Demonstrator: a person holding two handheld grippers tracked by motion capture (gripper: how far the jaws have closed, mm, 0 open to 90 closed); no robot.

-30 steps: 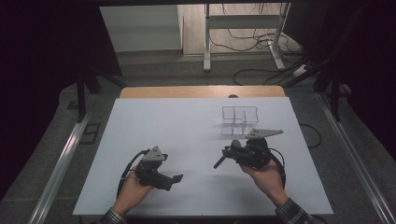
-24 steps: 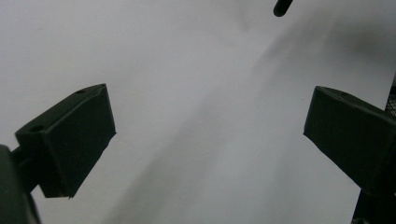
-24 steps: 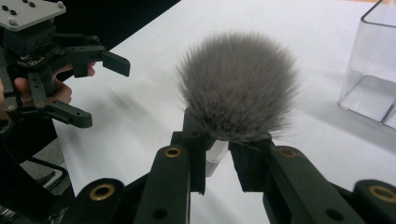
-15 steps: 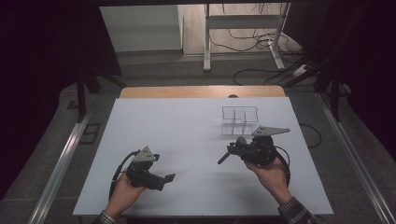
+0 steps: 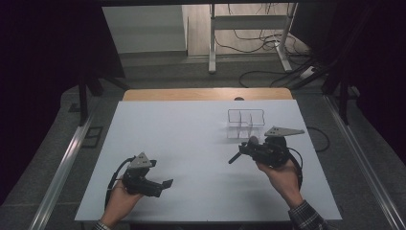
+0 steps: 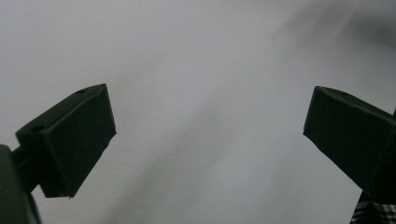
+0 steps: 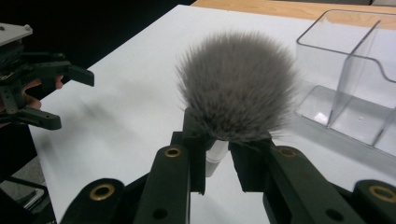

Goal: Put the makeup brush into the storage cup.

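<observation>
Near the counter's right edge, the right claw (image 7: 215,154) is clamping a brush (image 7: 237,86) by its neck, bristles up, probably readying it for the clear organizer (image 5: 245,123) just beyond. Toward the near left corner, the left claw (image 5: 165,184) is hovering apart and empty, leaving open white counter (image 5: 191,139) between them.

Left gripper (image 5: 165,183) low, jaws spread wide, right gripper (image 5: 233,158) apparently clamped, raised
</observation>
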